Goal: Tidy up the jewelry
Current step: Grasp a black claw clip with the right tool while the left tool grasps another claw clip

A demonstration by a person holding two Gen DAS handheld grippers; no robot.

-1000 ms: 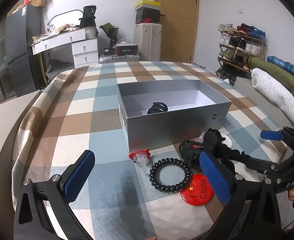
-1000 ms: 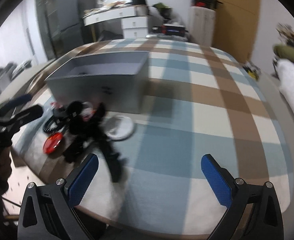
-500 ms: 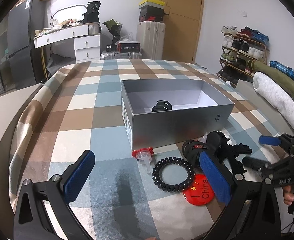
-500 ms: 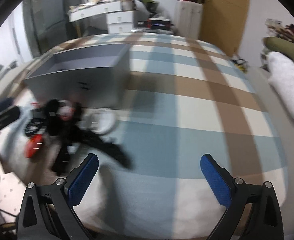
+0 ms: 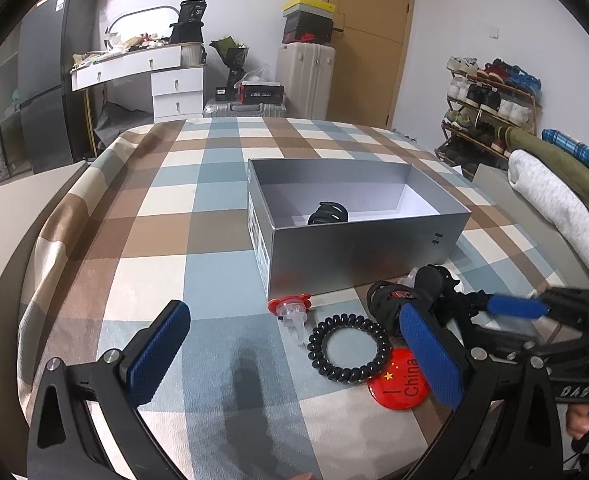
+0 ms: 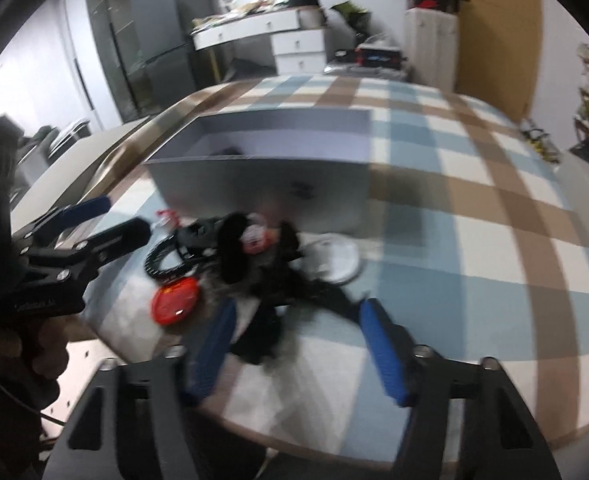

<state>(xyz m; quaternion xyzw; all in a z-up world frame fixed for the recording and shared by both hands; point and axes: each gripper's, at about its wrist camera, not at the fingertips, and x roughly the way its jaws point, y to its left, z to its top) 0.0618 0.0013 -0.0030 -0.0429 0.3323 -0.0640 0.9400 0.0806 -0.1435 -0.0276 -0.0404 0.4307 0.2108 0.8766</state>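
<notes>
My right gripper (image 6: 294,344) has just been closing around the black fabric hair tie (image 6: 266,332); too blurry to tell if it's pinched. Left gripper (image 5: 294,356) gapes wide, holding nothing, above the checked cloth (image 5: 154,208).

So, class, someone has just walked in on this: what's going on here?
A person holding a gripper in each hand is sorting hair accessories into a silver box on a checked bedspread. One black claw clip is already inside. The right gripper has just been closing its jaws around the black items in the pile in front of the box; the blur hides whether the pads grip yet. The left gripper hangs open near the spiral hair tie and red badge.
</notes>
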